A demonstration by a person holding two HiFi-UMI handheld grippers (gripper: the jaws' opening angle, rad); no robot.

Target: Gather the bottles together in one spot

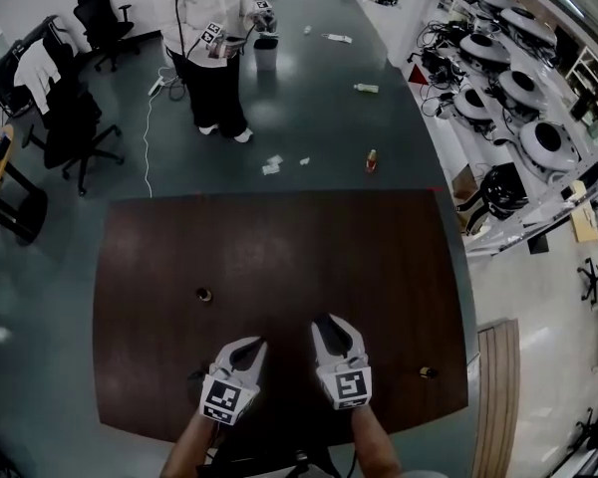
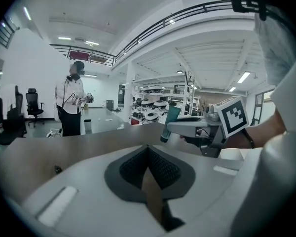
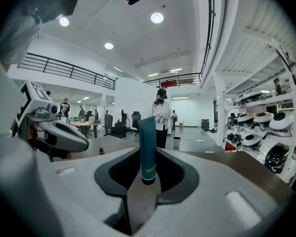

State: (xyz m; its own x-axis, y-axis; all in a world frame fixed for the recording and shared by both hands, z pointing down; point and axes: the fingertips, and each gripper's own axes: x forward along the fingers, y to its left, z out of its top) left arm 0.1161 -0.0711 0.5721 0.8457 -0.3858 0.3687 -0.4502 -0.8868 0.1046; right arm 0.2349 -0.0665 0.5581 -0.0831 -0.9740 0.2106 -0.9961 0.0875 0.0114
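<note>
1. We hold the right gripper [image 1: 331, 329] over the near edge of the dark brown table [image 1: 279, 247], and its jaws are clamped on a teal bottle [image 3: 147, 147].
2. The bottle stands nearly upright between the pads, dark cap end down and top end rising above the jaws. From the left gripper view it leans a little.
3. We cannot tell whether its lower end touches the table.
4. The left gripper [image 1: 249, 352] sits just beside the right one, on its left. Its jaws are pressed together at the tips with nothing between them.
5. A small dark thing [image 1: 203, 294] lies on the table ahead of the left gripper, and another [image 1: 428, 371] lies near the table's right edge.
6. On the floor beyond the table we see a small bottle [image 1: 371, 160], and a second one [image 1: 366, 88] farther off.
7. A person [image 1: 211, 48] stands on the floor past the table, also holding grippers.
</note>
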